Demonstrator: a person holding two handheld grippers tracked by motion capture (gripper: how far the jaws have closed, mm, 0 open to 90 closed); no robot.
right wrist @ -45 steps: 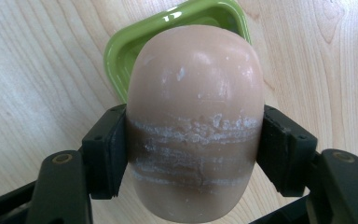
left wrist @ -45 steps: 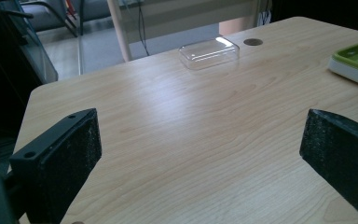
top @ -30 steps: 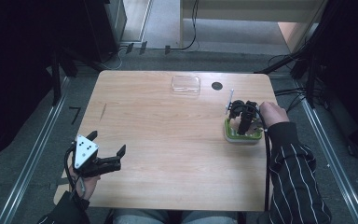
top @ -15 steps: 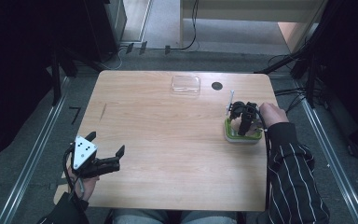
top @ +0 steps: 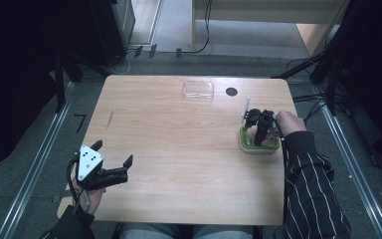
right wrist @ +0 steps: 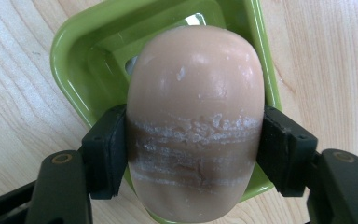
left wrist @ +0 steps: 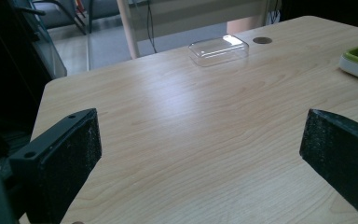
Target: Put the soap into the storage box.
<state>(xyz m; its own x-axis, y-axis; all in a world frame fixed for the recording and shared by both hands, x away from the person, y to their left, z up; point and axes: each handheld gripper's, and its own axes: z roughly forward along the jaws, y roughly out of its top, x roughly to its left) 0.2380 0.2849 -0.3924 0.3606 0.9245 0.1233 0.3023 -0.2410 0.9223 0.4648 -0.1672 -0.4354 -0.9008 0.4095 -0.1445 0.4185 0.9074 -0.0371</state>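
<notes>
We see the right gripper clamped on both sides of a pale bar of soap, held over a green soap dish at the table's right side. The left gripper rests wide open and empty near the front left corner, and a clear plastic lid lies near the far edge.

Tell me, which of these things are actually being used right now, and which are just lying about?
In use:
- right hand-held gripper, shut on the soap
- beige soap bar
- green soap dish under it

Lying about:
- clear plastic lid at the table's far edge
- left hand-held gripper, open and holding nothing
</notes>
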